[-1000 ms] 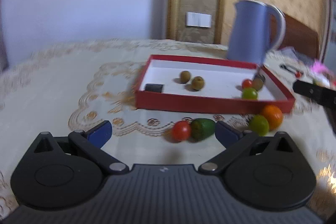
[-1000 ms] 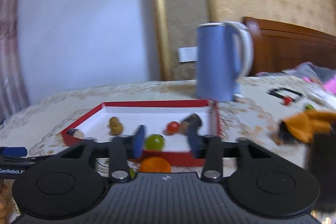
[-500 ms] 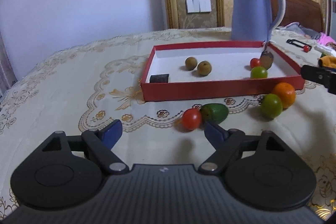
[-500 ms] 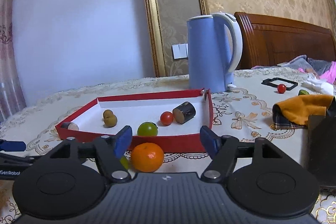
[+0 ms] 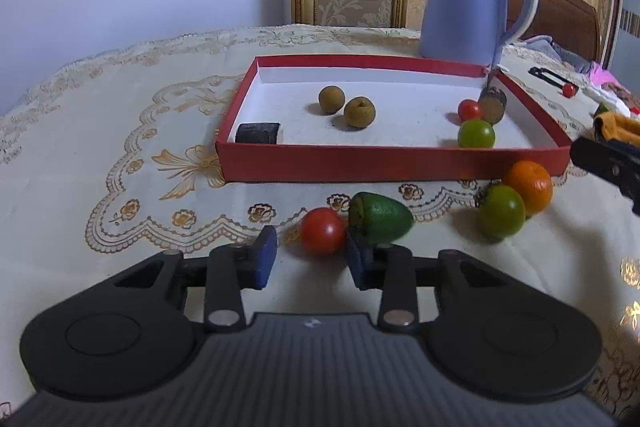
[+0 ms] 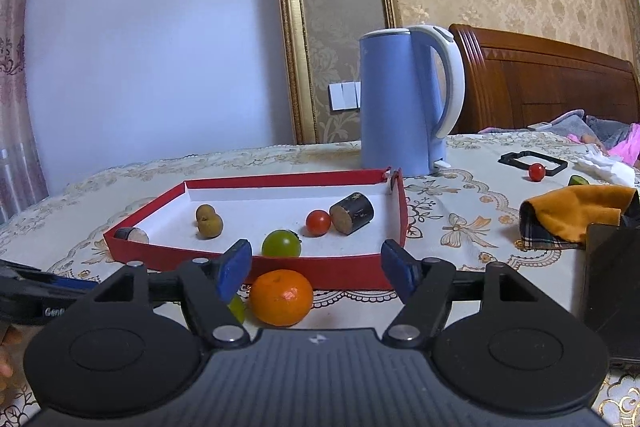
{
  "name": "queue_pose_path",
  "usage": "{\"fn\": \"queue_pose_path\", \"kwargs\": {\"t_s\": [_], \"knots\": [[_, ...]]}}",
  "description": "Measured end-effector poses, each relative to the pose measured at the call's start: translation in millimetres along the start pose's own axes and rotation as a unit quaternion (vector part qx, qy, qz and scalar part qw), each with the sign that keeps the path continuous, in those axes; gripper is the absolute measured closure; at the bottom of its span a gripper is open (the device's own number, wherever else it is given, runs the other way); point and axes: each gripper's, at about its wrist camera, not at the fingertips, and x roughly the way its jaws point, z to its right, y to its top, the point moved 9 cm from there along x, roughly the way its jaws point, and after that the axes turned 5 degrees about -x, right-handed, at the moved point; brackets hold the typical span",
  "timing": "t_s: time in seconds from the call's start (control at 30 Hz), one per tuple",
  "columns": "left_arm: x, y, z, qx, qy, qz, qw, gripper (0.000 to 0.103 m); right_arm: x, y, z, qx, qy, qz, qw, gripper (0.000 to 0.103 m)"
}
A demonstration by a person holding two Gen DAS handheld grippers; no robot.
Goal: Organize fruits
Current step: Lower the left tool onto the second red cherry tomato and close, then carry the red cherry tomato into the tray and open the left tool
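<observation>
Left wrist view shows the left tongs (image 5: 311, 257) low over the cream embroidered desk (image 5: 120, 163), their blue pads having just been closing to a narrow gap. A small round red tomato (image 5: 322, 230) sits just past the tips, seemingly not yet between them, so nothing is gripped. It touches a dark green, pear-shaped avocado (image 5: 380, 217), which lies against the right-hand pad.

My worry is that pad: if it pushes on, it could nudge the avocado and roll the glossy tomato away, or the pads could close on nothing. The tomato looks smooth and soft, so a hard squeeze may split it.

Further right, a green round fruit (image 5: 502, 211) touches a bright orange mandarin (image 5: 529, 181), both on the desk in front of the shallow red cardboard tray (image 5: 360, 163). Inside the tray lie two brown longan-like fruits (image 5: 346, 105).

From the right wrist view, the right tongs (image 6: 316, 269) stand moderately wide and empty, hovering above the mandarin.
</observation>
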Motion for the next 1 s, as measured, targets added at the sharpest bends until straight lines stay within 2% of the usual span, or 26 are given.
{"fn": "queue_pose_path", "kwargs": {"t_s": [0.07, 0.13, 0.4, 0.63, 0.8, 1.0], "knots": [[0, 1, 2, -0.004, -0.010, 0.001, 0.9999, 0.079, 0, 0, -1, -0.001, 0.003, 0.001, 1.000, 0.032], [0, 1, 3, -0.007, -0.011, 0.002, 0.9999, 0.081, 0, 0, -1, 0.001, 0.006, 0.000, 1.000, 0.032], [-15, 4, -2, -0.009, -0.004, 0.028, 0.9996, 0.081, 0, -1, -4, -0.009, 0.000, -0.002, 1.000, 0.032], [-26, 31, 2, 0.012, 0.020, 0.061, 0.9978, 0.081, -1, 1, -5, -0.020, -0.006, 0.004, 1.000, 0.032], [-20, 51, 8, 0.026, 0.033, 0.071, 0.9966, 0.081, -10, 5, -7, -0.030, -0.009, 0.028, 0.999, 0.032], [-2, 70, 11, 0.027, 0.047, 0.071, 0.9960, 0.081, -12, 4, -8, -0.041, -0.005, 0.021, 0.999, 0.032]]}}
